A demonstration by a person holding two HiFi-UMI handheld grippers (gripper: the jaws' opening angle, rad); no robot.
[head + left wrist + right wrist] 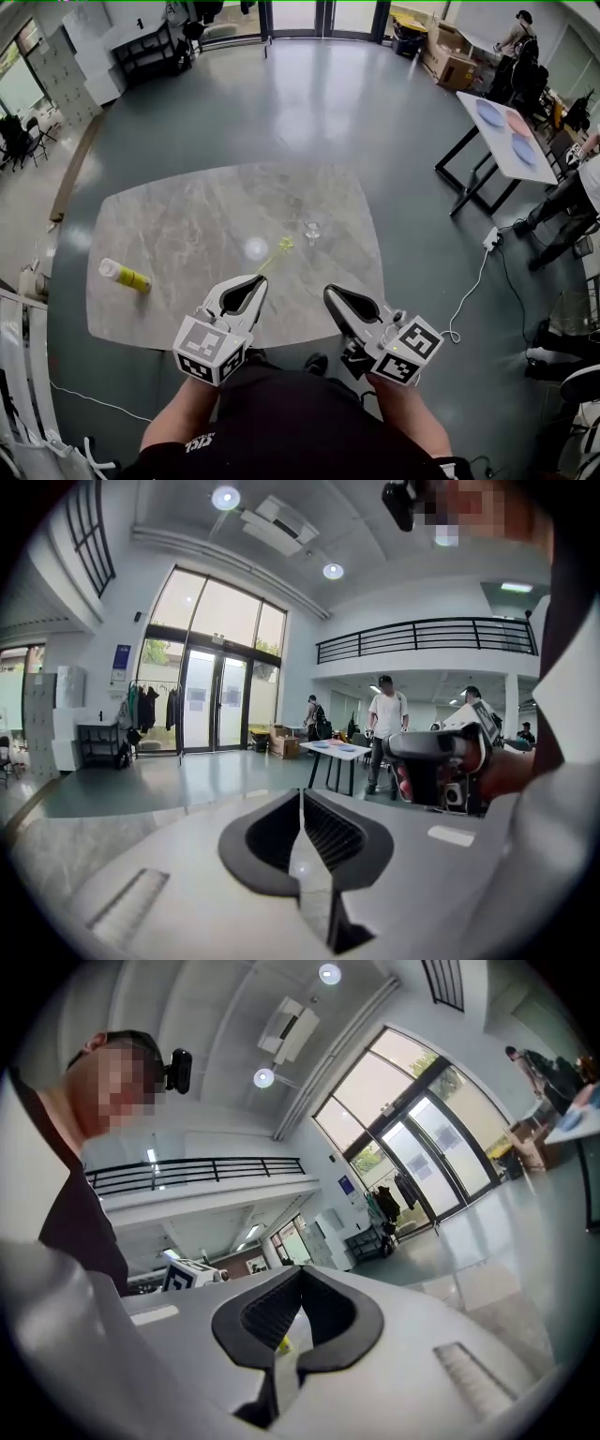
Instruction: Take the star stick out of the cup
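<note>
The yellow star stick (279, 249) lies flat on the grey marble table (178, 225), outside the small clear cup (312, 230), which stands just to its right. My left gripper (260, 279) hovers near the table's front edge, with its tips right at the stick's near end. In the left gripper view its jaws (300, 794) meet, and nothing shows between them. My right gripper (328, 291) is beside it, also shut and empty (298, 1269). A yellow speck (281, 1342) shows low through its jaw gap.
A yellow-and-white bottle (125, 274) lies on the table's left side. A white table with coloured plates (506, 131) stands at the back right with people near it. A white cable (472, 286) runs over the floor right of the table.
</note>
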